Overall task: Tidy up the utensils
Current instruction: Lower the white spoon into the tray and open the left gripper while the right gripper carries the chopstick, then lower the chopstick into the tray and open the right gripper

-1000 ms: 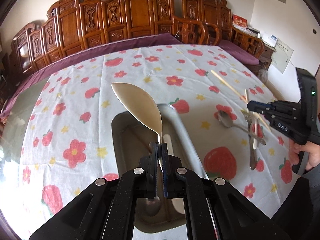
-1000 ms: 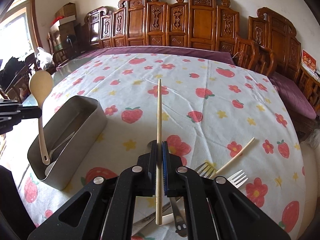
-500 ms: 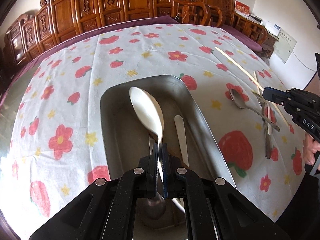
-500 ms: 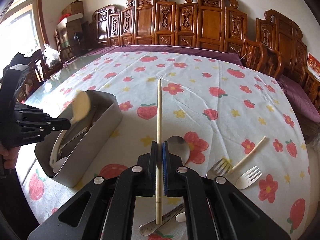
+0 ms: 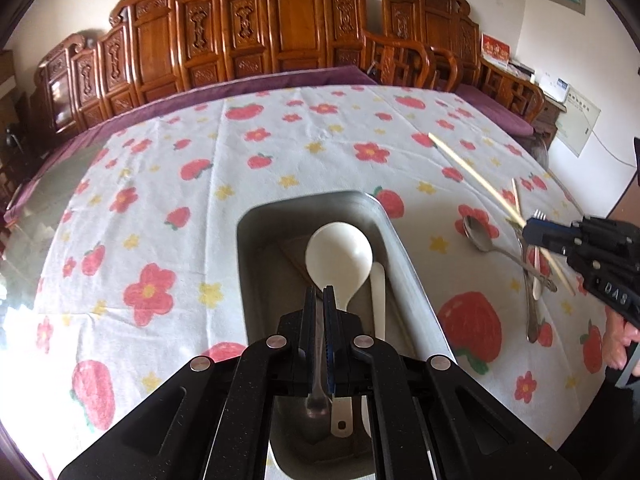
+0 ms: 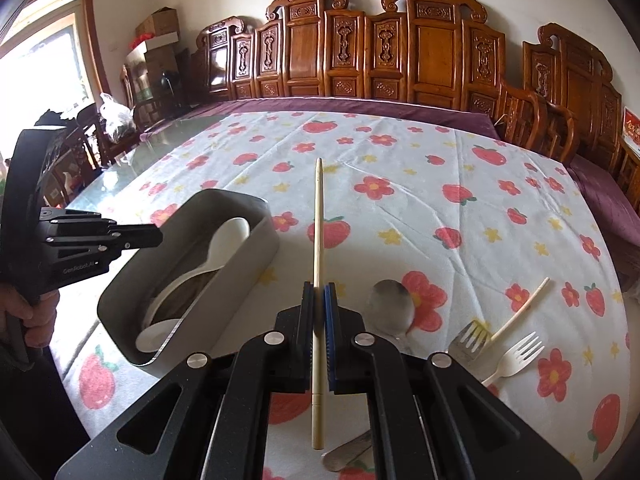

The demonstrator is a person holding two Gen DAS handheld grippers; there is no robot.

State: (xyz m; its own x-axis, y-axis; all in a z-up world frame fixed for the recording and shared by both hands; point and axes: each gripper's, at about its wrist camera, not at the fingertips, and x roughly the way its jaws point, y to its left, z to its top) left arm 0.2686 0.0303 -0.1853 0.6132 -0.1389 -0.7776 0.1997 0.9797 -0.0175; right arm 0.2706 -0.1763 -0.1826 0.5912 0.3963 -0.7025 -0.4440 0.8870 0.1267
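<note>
Chopstick (image 6: 317, 280) clamped in right tongs (image 6: 319, 300), beside tray (image 6: 240, 276)

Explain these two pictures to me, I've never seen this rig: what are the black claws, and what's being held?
There is no robot here: a person holds a two-finger gripper in each hand, each with a camera looking along its fingers. One picture is from the left gripper, shut above the metal tin, where the white spoon seems to lie free. The other is from the right gripper, shut on a chopstick. On the tablecloth lie a metal spoon, a metal fork, a white fork and a second chopstick.
</note>
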